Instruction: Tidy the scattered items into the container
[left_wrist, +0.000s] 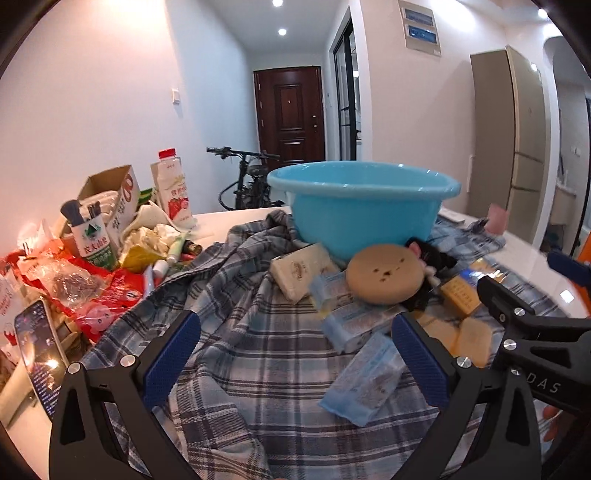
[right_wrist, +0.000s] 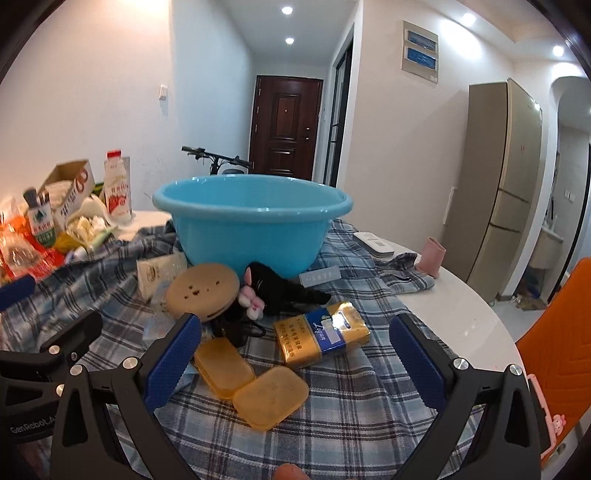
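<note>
A light blue basin (left_wrist: 364, 205) (right_wrist: 253, 221) stands on a plaid cloth (left_wrist: 240, 332) (right_wrist: 351, 387). In front of it lie a round tan bear-face case (left_wrist: 384, 273) (right_wrist: 203, 290), a black plush toy (right_wrist: 280, 288), a gold and blue packet (right_wrist: 321, 338), an open amber plastic case (right_wrist: 251, 380), a cream packet (left_wrist: 301, 269) and several blue tissue packs (left_wrist: 365, 384). My left gripper (left_wrist: 295, 354) is open above the cloth, near the tissue packs. My right gripper (right_wrist: 295, 354) is open above the amber case and gold packet.
Left of the cloth is clutter: a strawberry milk carton (left_wrist: 173, 188), an open cardboard box (left_wrist: 110, 199), red bags (left_wrist: 96, 291) and a phone (left_wrist: 37, 354). A pink cup (right_wrist: 430, 256) and white remote (right_wrist: 373, 243) lie right. An orange chair (right_wrist: 554, 350) stands beside the table.
</note>
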